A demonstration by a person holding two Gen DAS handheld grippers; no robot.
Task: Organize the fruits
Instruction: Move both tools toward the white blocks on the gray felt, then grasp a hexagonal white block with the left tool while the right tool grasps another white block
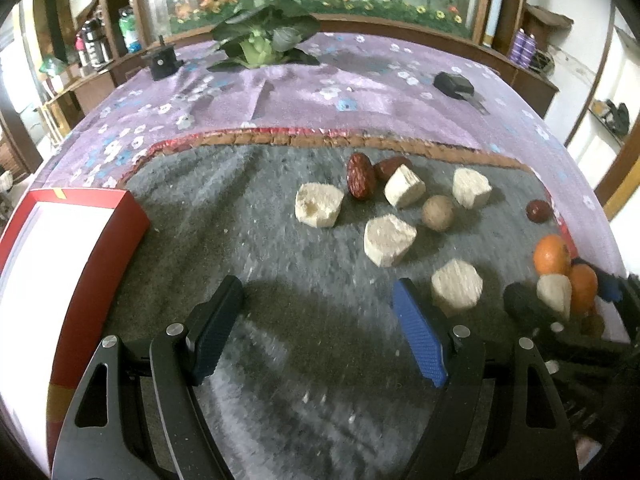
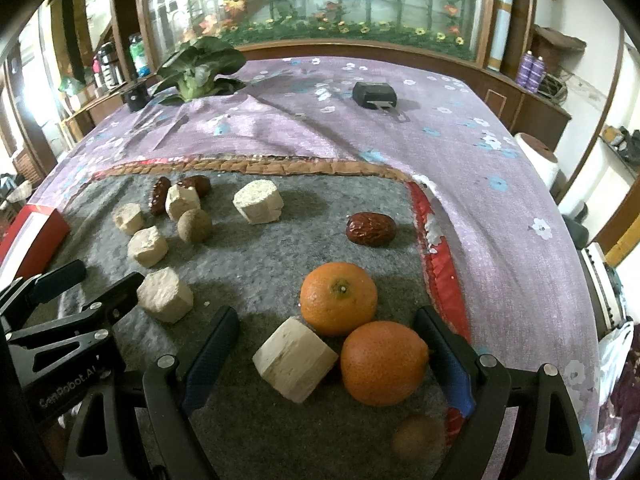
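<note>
On a grey mat (image 1: pixel 280 240) lie several pale fruit chunks (image 1: pixel 389 239), red dates (image 1: pixel 360 176), a brown round fruit (image 1: pixel 438 213) and two oranges (image 2: pixel 338 298). My left gripper (image 1: pixel 320 300) is open and empty above bare mat, a pale chunk (image 1: pixel 457 287) just right of its blue finger. My right gripper (image 2: pixel 326 324) is open, with a pale chunk (image 2: pixel 295 364) and the nearer orange (image 2: pixel 383 364) lying between its fingers. A single date (image 2: pixel 370 229) lies farther ahead. A small brown fruit (image 2: pixel 418 436) sits low by the right finger.
A red box with a white inside (image 1: pixel 52 264) sits at the mat's left edge. On the purple flowered cloth (image 2: pixel 400 140) lie a leafy green vegetable (image 1: pixel 264 40), a black device (image 2: pixel 374 94) and a small black object (image 1: pixel 162 62).
</note>
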